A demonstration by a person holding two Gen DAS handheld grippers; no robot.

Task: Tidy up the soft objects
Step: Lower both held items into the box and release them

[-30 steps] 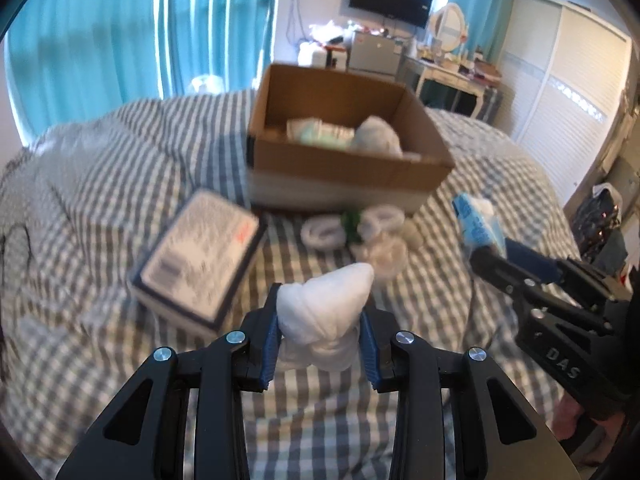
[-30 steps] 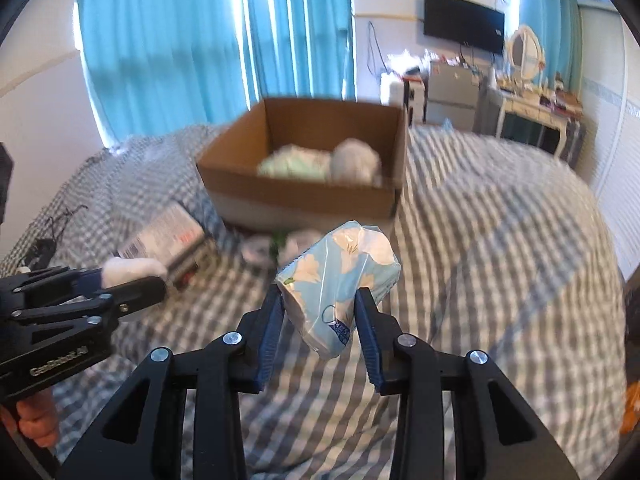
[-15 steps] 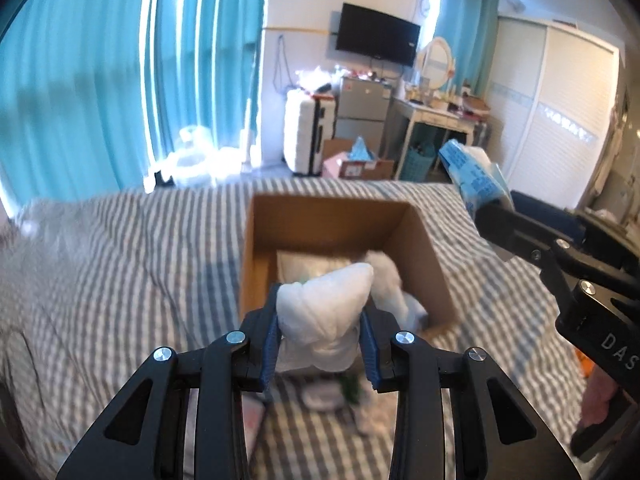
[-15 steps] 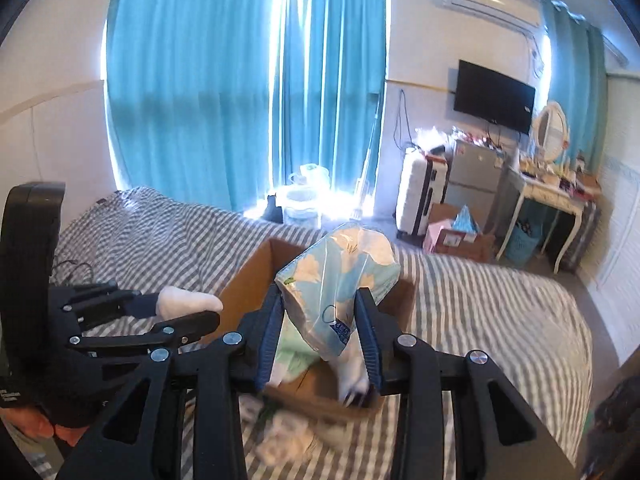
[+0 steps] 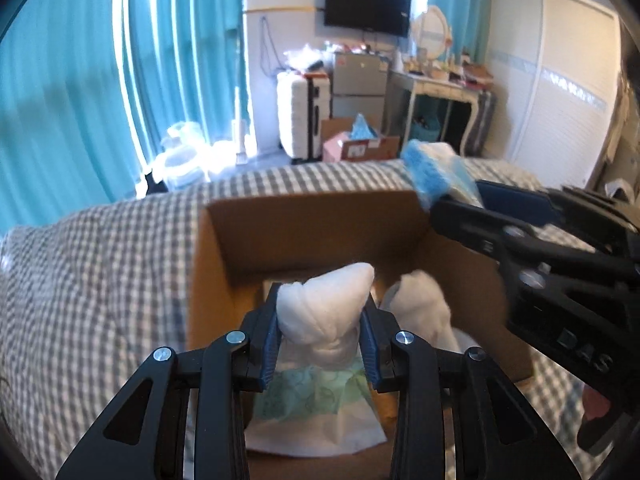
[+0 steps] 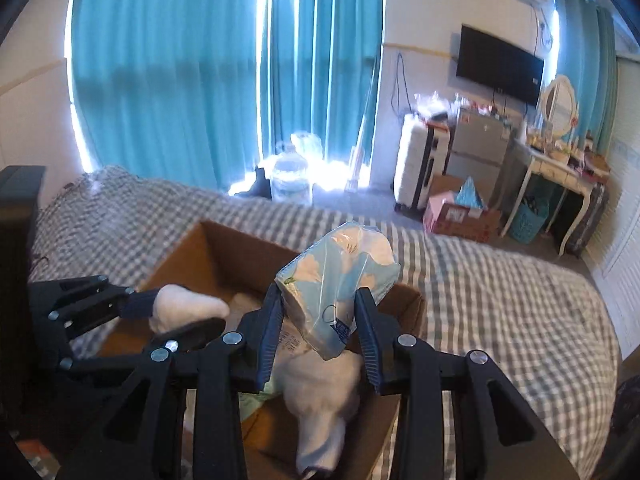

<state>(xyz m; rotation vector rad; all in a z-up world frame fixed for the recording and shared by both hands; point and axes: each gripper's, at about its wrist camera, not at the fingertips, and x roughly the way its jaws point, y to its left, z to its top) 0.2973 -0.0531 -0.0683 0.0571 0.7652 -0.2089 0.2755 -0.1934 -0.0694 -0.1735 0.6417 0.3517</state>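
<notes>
My left gripper (image 5: 320, 320) is shut on a rolled white sock (image 5: 324, 312) and holds it over the open cardboard box (image 5: 304, 232) on the bed. My right gripper (image 6: 318, 320) is shut on a light blue tissue pack (image 6: 340, 276), also above the box (image 6: 216, 256). In the box lie a green-patterned pack (image 5: 312, 396) and a white soft bundle (image 5: 424, 308). The right gripper with the tissue pack (image 5: 428, 172) shows at the right of the left wrist view. The left gripper with the sock (image 6: 184, 308) shows at the left of the right wrist view.
The box sits on a grey checked bedspread (image 5: 100, 280). Beyond the bed are teal curtains (image 6: 168, 80), a white suitcase (image 5: 300, 116), a small fridge (image 5: 360, 84), a dressing table (image 6: 560, 168), a wall TV (image 6: 500, 68) and a wardrobe (image 5: 560, 80).
Both grippers have moved forward and up from low over the bed to above the box, still holding their loads. The book and loose items in front of the box have left the view.
</notes>
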